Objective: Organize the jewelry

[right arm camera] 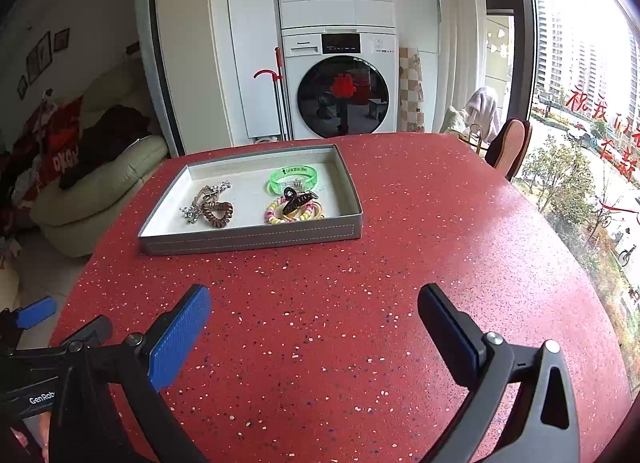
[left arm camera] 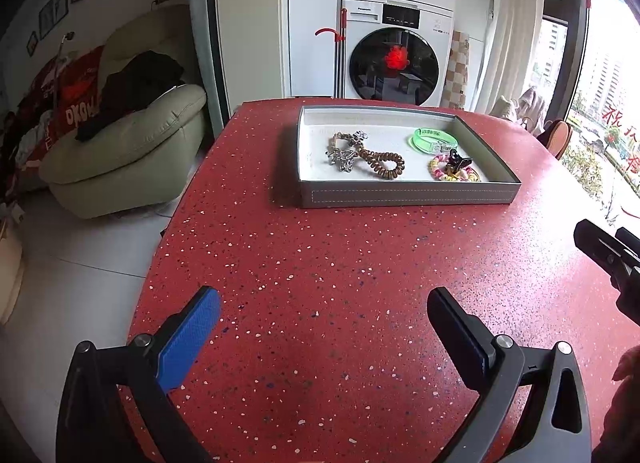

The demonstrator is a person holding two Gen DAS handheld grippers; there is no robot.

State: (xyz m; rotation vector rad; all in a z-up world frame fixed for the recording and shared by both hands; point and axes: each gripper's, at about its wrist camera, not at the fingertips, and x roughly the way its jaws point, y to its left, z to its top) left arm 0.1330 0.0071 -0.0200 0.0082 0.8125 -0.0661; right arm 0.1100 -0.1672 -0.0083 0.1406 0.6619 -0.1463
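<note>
In the left wrist view the left gripper [left arm camera: 324, 313] hovers over the near part of the red speckled table [left arm camera: 360, 263] with its two fingers wide apart and nothing between them; well beyond it, on the far part of the table, stands a shallow grey tray [left arm camera: 408, 196]; inside lie a silver ornament piece [left arm camera: 343, 161] and a brown spiral hair tie [left arm camera: 386, 163] on the left side, a green translucent bangle [left arm camera: 434, 140] at the far right, and a beaded bracelet [left arm camera: 452, 174] with a black claw clip [left arm camera: 458, 161] resting on it at the near right; the right gripper [left arm camera: 608, 253] shows only at the right edge, and there I cannot tell its state. In the right wrist view the right gripper [right arm camera: 314, 311] is also spread open and empty above the near table; the tray [right arm camera: 252, 237] is far and to the left, with the same pieces inside, and no jewelry is seen on the bare table. I judge all these pieces light; the spiral tie is soft and springy, best pinched across one loop; the bangle is stiff and probably slippery, so take it across the rim; the beads may roll under the pads; the clip is hard, good to grip at its body.
</note>
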